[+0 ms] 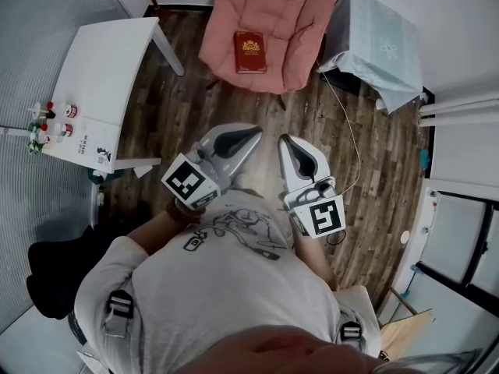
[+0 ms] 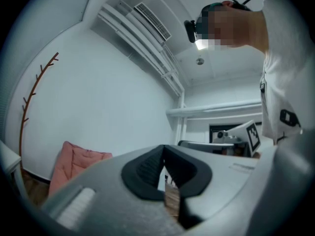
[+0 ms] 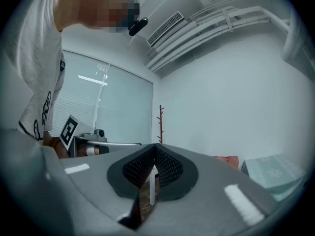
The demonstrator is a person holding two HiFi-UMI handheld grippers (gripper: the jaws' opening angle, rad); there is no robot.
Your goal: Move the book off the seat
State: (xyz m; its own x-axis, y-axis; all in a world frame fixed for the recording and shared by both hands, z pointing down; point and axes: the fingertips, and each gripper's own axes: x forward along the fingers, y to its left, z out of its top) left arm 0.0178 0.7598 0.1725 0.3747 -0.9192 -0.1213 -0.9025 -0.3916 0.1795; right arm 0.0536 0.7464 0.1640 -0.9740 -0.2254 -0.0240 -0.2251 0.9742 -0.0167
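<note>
A dark red book [image 1: 250, 51] with a gold emblem lies flat on the seat of a pink cushioned chair [image 1: 273, 22] at the top of the head view. My left gripper [image 1: 257, 132] and right gripper [image 1: 283, 140] are held side by side over the wooden floor, well short of the chair, both pointing toward it. Each is shut with nothing between its jaws. In the left gripper view the left gripper [image 2: 164, 149] has its tips together, and the pink chair [image 2: 74, 163] shows at the lower left. The right gripper [image 3: 155, 147] also has its tips together.
A white table [image 1: 101, 76] with small bottles [image 1: 48, 123] stands at the left. A box under a pale cloth [image 1: 378, 41] sits right of the chair, and a thin cable [image 1: 347, 131] trails over the floor. A bare coat stand [image 3: 160, 124] stands by the far wall.
</note>
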